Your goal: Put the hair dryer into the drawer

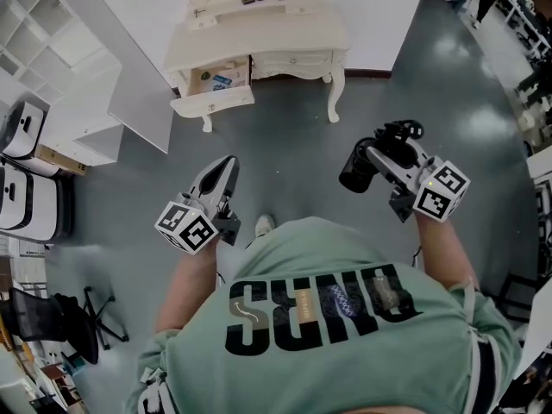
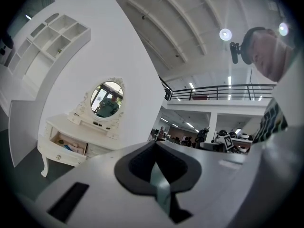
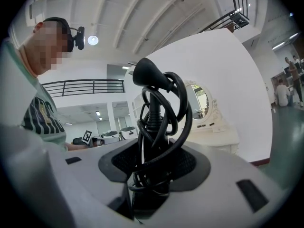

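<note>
Carry step: right gripper [image 1: 385, 155] fingers clamped on hair dryer [image 1: 358, 171] w/ cord [image 3: 184, 109] bundled; left gripper [image 1: 226, 164] fingers together, empty. Open drawer [image 1: 213, 103] well ahead. Next, probably: get close, lower dryer in w/o snagging cord.

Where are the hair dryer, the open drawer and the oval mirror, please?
hair dryer [image 1: 360, 171], head view, its black barrel.
open drawer [image 1: 212, 103], head view, its front panel.
oval mirror [image 2: 107, 99], left gripper view, the glass.

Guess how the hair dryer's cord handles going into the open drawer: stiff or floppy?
Probably floppy: the cord hangs in loose loops, so it may snag the drawer rim. The hair dryer body looks rigid, likely nose-heavy past the right gripper.
</note>
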Demonstrator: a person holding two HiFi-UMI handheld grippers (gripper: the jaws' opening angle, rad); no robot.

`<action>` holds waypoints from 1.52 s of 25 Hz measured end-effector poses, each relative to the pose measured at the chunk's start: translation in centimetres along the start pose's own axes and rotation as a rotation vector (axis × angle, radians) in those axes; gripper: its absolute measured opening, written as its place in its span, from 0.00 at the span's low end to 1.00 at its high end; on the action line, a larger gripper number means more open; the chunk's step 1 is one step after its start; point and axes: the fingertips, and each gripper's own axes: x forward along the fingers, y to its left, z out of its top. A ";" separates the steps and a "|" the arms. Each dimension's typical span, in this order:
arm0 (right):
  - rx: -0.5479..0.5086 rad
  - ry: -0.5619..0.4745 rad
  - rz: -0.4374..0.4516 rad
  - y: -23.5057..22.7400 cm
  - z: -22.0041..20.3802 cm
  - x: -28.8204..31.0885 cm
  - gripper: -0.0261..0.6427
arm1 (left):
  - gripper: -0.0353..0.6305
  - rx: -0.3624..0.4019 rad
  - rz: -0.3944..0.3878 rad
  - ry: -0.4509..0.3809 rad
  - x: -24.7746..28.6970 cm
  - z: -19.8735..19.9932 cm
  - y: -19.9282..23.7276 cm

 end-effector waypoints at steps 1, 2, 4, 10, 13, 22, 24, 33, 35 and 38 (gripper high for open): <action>0.003 0.002 -0.002 -0.5 -0.1 0.7 0.31 | 0.07 -0.006 0.000 0.000 0.4 0.0 0.8; 0.004 0.005 -0.004 -1.0 -0.1 1.5 0.31 | 0.07 -0.016 0.001 0.001 0.8 0.1 1.6; 0.007 0.012 -0.009 -1.9 -0.2 3.4 0.31 | 0.06 -0.034 0.003 0.005 1.6 0.2 3.5; 0.009 0.007 -0.035 -5.2 0.3 11.5 0.31 | 0.07 -0.053 -0.046 0.005 5.2 1.2 12.2; 0.016 0.001 -0.056 -7.2 1.3 16.9 0.31 | 0.07 -0.063 -0.079 0.013 7.9 3.0 17.7; 0.037 -0.022 -0.108 -13.5 6.4 32.6 0.31 | 0.06 -0.063 -0.153 0.068 15.6 10.4 32.4; 0.033 -0.018 -0.111 -14.6 7.1 35.1 0.31 | 0.07 -0.065 -0.160 0.076 17.0 11.5 34.8; 0.062 0.004 -0.128 -21.6 8.3 40.5 0.31 | 0.07 -0.082 -0.162 0.106 24.0 13.2 40.6; 0.072 0.009 -0.121 -23.7 8.2 40.8 0.31 | 0.06 -0.080 -0.152 0.115 25.8 12.8 40.9; 0.080 0.013 -0.089 -27.4 8.8 40.7 0.31 | 0.07 -0.072 -0.120 0.119 29.0 12.2 40.9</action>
